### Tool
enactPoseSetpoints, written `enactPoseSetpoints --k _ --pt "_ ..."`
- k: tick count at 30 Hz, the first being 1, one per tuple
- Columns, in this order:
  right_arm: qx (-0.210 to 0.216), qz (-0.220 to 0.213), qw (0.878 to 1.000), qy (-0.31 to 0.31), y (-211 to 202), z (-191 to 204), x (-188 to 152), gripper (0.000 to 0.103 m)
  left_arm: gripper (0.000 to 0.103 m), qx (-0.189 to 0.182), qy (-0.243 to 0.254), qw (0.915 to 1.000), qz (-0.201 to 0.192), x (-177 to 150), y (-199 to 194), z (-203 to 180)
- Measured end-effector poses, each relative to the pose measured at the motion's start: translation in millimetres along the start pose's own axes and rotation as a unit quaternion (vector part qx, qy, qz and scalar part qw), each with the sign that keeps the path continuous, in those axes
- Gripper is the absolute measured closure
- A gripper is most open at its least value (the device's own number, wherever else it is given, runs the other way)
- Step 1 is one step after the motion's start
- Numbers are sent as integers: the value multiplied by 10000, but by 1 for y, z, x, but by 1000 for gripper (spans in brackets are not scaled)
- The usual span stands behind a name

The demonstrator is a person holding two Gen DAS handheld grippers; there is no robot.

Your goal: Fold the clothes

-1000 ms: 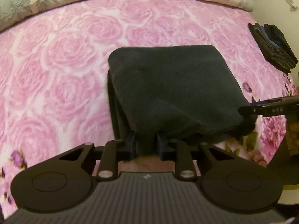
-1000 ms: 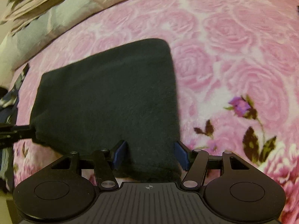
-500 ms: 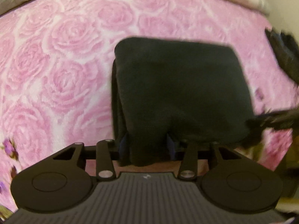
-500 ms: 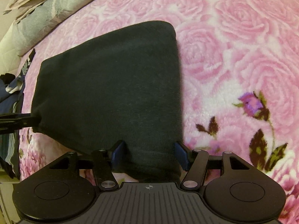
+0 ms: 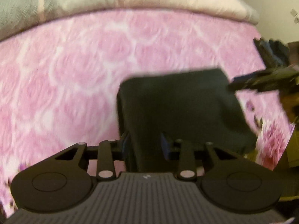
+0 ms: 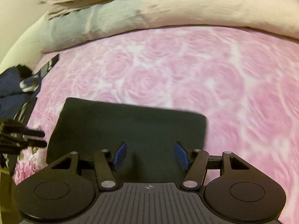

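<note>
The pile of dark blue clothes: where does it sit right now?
The pile of dark blue clothes lies at the left edge of the right wrist view, on the pink rose blanket, beyond the folded black garment.

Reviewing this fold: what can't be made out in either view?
- Left claw, left view: motion blur hides whether the closing pads press the black cloth.
- Cloth's near edge, right view: the right claw body covers it.
- Dark clothes pile, right view: cut by the edge.
- Blanket pattern: blurred.
</note>
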State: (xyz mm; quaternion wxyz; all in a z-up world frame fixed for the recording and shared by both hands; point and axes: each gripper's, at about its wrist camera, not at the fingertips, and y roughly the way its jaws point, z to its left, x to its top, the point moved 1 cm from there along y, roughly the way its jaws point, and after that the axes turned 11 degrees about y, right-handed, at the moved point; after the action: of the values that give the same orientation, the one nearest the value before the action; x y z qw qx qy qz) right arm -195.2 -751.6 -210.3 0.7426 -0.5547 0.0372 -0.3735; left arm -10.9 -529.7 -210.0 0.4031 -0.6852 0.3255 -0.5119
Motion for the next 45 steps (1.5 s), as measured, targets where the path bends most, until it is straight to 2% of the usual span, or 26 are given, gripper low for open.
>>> enactPoseSetpoints --k 3,5,7,11,15,20,22,24,27,28,29,32,35,40,41,42,43,45 --pt "176 269 9991 -273 33 7 12 43 75 -39 102 9999 -78 21 22 1" --pt "194 410 9985 -316 51 6 19 43 80 49 240 9997 79 28 45 3" --pt "183 513 9980 -324 71 3 23 43 87 202 340 9988 304 26 68 10" --pt "415 487 9979 46 91 -16 34 43 86 113 414 9985 329 21 78 20" --pt "508 385 9976 251 73 -17 38 43 86 64 463 9983 345 19 75 22" --pt "521 250 9960 679 20 -18 17 43 84 46 399 9991 139 11 36 14" --pt "523 332 9958 681 7 -20 0 43 82 -138 327 9993 98 -1 22 10" --pt "340 654 9949 688 10 -27 -21 43 81 -160 382 9986 316 -13 26 6" --pt "121 990 9921 762 24 -41 -42 43 72 -184 368 9979 509 -25 43 7" --pt "159 973 9923 744 24 -42 -43 43 69 -166 348 9979 518 -25 45 9" --pt "171 1023 9919 737 24 -42 -41 43 64 -149 329 9980 528 -26 48 10" --pt "217 1150 9896 835 18 -43 -25 43 63 -158 419 9973 589 -21 44 15" --pt "277 944 9914 868 8 -48 -7 43 63 -133 481 9970 590 -16 36 15" --pt "138 647 9946 796 6 -62 29 42 66 -31 -14 9990 435 -18 19 21" --pt "87 610 9955 717 8 -65 37 38 66 -31 -145 9990 432 -21 18 21" --pt "84 581 9965 593 11 -65 43 22 65 -21 -306 9985 446 -25 17 22" --pt "83 552 9973 467 14 -64 48 15 64 -14 -480 9979 441 -29 16 22" --pt "129 587 9980 212 22 -62 60 13 62 -23 -913 9949 422 -37 15 24"
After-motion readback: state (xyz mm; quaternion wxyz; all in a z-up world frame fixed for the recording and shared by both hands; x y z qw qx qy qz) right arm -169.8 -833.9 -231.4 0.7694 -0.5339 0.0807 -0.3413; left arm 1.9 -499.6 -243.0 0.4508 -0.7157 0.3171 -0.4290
